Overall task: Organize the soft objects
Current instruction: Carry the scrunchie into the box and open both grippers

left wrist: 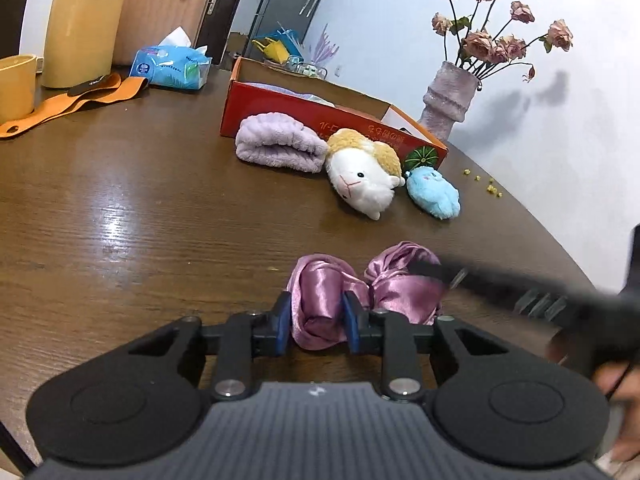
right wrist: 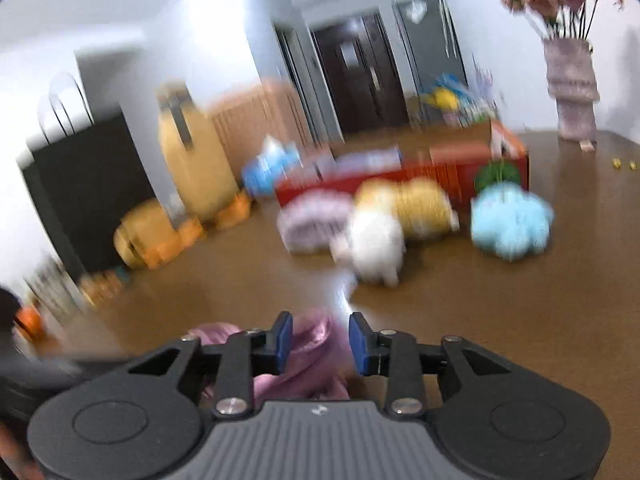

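A pink satin cloth (left wrist: 340,292) lies bunched on the brown table (left wrist: 140,208). My left gripper (left wrist: 316,322) has its blue pads on either side of the cloth's left lump and is shut on it. My right gripper (right wrist: 320,340) is open above the cloth's other end (right wrist: 308,356); its view is blurred. It shows in the left wrist view as a dark blur (left wrist: 500,284) reaching the cloth. Farther back lie a rolled lilac towel (left wrist: 280,142), a white and tan plush animal (left wrist: 364,170) and a small blue plush (left wrist: 434,192), in front of a red box (left wrist: 320,116).
A vase of dried roses (left wrist: 450,100) stands at the back right. A tissue pack (left wrist: 172,66), an orange strap (left wrist: 72,102), a yellow jug (left wrist: 82,20) and a yellow cup (left wrist: 16,84) stand at the back left. Small yellow crumbs (left wrist: 486,184) lie near the right edge.
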`<move>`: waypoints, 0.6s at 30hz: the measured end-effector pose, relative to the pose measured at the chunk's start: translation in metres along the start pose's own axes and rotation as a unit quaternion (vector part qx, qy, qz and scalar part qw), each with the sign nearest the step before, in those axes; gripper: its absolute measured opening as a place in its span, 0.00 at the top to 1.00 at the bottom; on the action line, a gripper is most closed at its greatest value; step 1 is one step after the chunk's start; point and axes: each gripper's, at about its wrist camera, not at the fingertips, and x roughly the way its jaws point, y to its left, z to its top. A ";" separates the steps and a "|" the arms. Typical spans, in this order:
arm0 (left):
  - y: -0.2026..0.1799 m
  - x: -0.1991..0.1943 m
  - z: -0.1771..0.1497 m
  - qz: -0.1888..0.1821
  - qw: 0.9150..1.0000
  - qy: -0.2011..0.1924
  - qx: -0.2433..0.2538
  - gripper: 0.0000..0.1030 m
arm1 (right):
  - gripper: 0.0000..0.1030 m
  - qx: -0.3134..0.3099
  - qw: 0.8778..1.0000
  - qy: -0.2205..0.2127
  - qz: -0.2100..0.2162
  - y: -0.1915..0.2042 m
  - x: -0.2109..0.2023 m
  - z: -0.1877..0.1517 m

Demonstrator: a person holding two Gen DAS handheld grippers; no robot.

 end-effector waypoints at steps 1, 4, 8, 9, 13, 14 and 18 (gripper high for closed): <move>0.001 0.000 0.000 -0.001 1.000 0.002 -0.001 0.74 | 0.72 0.007 1.000 0.002 0.001 -0.001 0.001 -0.006; 0.002 0.000 -0.001 -0.007 1.000 0.003 0.000 0.74 | 0.76 0.024 1.000 -0.009 0.016 -0.006 -0.005 -0.019; 0.000 0.002 0.000 -0.011 1.000 0.006 0.008 0.75 | 0.83 0.023 0.999 -0.009 0.021 -0.004 -0.006 -0.021; 0.001 0.002 0.001 -0.014 1.000 0.008 0.008 0.76 | 0.85 0.022 0.999 -0.006 0.024 -0.004 -0.007 -0.020; 0.002 -0.001 0.009 -0.037 0.999 0.003 0.005 0.83 | 0.93 0.018 0.999 -0.010 0.031 -0.005 -0.009 -0.009; 0.001 -0.001 0.013 -0.041 0.999 -0.003 0.007 0.83 | 0.93 0.018 0.999 -0.019 0.034 -0.006 -0.011 -0.003; -0.007 0.009 0.060 -0.056 0.997 -0.042 0.025 0.83 | 0.93 0.009 0.997 -0.060 0.046 -0.021 -0.008 0.048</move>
